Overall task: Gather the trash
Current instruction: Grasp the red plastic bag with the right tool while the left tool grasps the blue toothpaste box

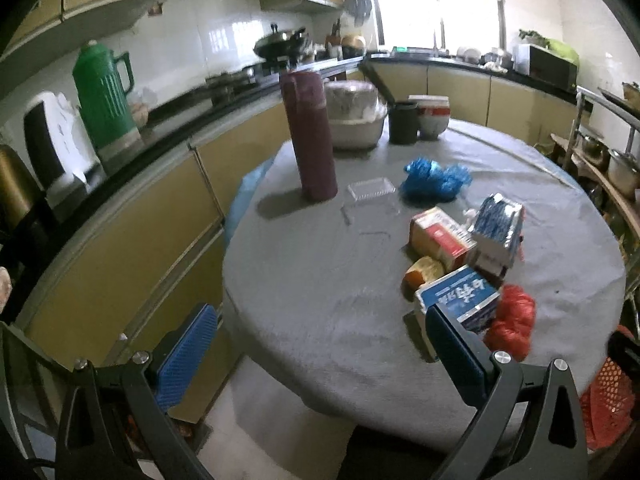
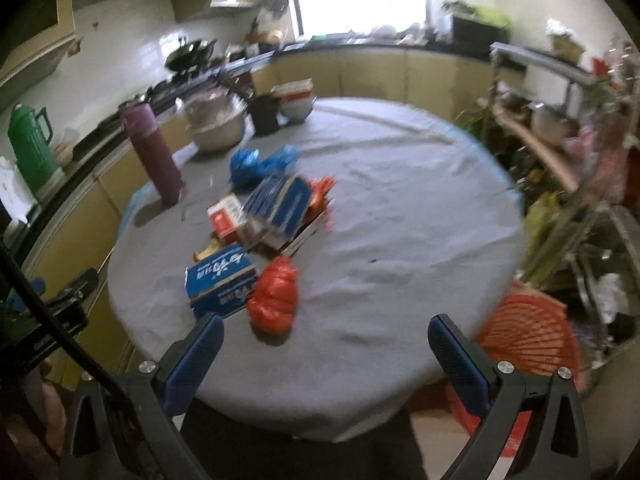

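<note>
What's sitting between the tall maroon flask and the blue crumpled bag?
A clear plastic tray lies between the flask and the bag, seen in the left wrist view.

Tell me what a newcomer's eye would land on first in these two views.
The heap of litter in the middle of the round grey table: blue cartons, a red-and-white carton, a crumpled red bag at its near edge and a blue bag behind. Next, the tall maroon flask standing upright towards the table's left, and the red mesh basket low beside the table's right edge.
</note>
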`<state>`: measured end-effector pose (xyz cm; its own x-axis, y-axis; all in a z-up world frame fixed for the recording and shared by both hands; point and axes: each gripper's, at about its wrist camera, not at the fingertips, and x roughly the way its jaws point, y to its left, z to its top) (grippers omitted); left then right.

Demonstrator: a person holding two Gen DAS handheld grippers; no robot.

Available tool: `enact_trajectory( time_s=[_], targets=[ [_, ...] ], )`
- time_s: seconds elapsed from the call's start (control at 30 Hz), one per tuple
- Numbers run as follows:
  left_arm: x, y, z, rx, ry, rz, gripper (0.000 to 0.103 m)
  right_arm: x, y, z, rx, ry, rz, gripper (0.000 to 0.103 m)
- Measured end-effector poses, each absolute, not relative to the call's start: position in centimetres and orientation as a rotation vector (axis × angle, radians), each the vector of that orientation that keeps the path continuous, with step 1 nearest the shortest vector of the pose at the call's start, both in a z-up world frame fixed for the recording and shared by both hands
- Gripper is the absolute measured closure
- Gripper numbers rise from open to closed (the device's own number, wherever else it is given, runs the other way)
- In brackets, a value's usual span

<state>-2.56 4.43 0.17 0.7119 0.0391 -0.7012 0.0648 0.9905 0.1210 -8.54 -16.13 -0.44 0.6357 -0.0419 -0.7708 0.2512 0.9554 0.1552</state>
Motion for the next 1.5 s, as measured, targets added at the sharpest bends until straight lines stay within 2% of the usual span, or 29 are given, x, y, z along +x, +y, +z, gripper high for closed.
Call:
enact_trajectory(
  time_s=[0.17, 0.3, 0.37, 0.5, 1.2, 1.3, 1.5],
  targets=[
    [-0.5, 4.7, -1.6, 0.136, 0.832, -0.056, 0.001, -3.6, -16.1, -4.2, 0.357, 0.965, -0.082, 0.011],
    [0.5, 4.3, -2.5, 0.146, 0.849, -0.138, 0.016, -1.0, -15.9, -7.1, 0.440, 1.049, -0.038, 0.027],
    [1.0, 4.1, -2.8, 0.139, 0.861, -0.189, 0.021, -0.1, -15.7, -8.2, 0.453, 1.077, -0.030, 0.038],
    [1.8, 3.2, -3.3, 0.125, 0.889, -0.325, 0.023, 0.7, -15.5, -10.1, 0.497, 1.108, -0.004, 0.049],
    [5.7, -4.8, -8.8, 0.265, 1.016, -0.680, 0.023, -4.7, -24.1, -9.4, 0.586, 1.030, -0.135, 0.051],
    [5.4, -4.6, -9.0, 0.243, 1.033, -0.684, 0.034, -5.2, -24.6, -9.3, 0.594, 1.018, -0.139, 0.051],
    [3.9, -5.4, -9.0, 0.241, 1.026, -0.687, 0.036, -6.1, -25.2, -8.8, 0.587, 0.995, -0.151, 0.051]
  ],
)
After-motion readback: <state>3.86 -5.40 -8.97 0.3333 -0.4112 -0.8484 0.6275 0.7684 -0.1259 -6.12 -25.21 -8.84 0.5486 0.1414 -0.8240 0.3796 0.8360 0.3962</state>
